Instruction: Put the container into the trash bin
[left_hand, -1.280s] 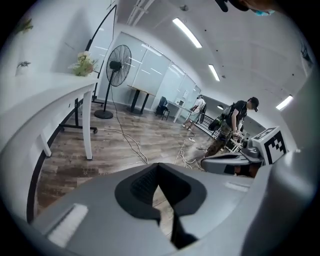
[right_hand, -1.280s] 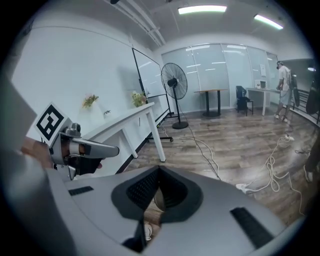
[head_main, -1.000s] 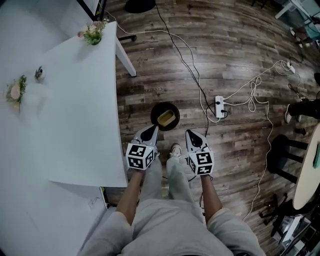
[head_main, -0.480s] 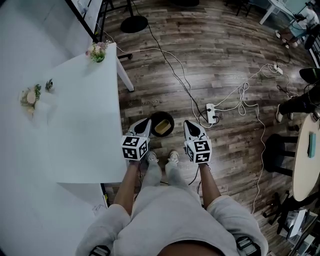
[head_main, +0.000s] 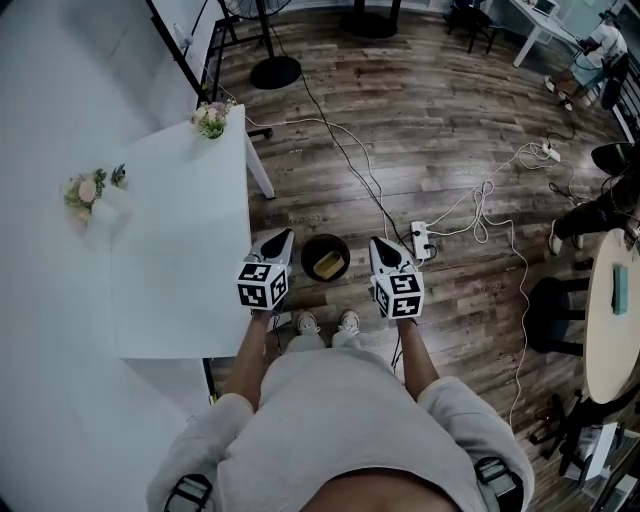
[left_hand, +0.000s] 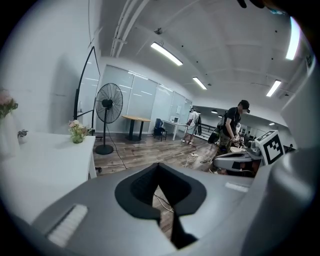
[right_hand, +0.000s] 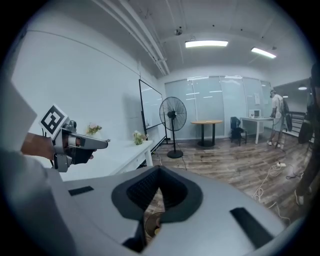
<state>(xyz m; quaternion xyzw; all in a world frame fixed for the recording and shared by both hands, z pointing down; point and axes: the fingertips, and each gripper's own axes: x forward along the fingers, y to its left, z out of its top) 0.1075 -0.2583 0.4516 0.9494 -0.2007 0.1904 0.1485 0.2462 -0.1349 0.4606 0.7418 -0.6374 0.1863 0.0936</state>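
On the wooden floor just off the white table's corner stands a round dark trash bin (head_main: 325, 257), and a yellow container (head_main: 328, 265) lies inside it. My left gripper (head_main: 284, 236) hovers left of the bin, jaws shut and empty. The right gripper (head_main: 380, 243) hovers to the bin's right, also shut with nothing in it. In the left gripper view the left gripper (left_hand: 159, 165) shows its closed jaws, with only floor and cable past them. Through the narrow slit under the right gripper (right_hand: 160, 169) in the right gripper view I see part of the bin (right_hand: 151, 224).
A white table (head_main: 185, 260) with flower pots (head_main: 211, 119) fills the left. Cables and a power strip (head_main: 421, 239) lie on the floor right of the bin. A standing fan (left_hand: 107, 120), a black stool (head_main: 556, 312), a round table (head_main: 612, 320) and people are farther off.
Both grippers have risen away from the bin, still shut. The head view has lifted too, so the bin and floor look smaller and farther below.
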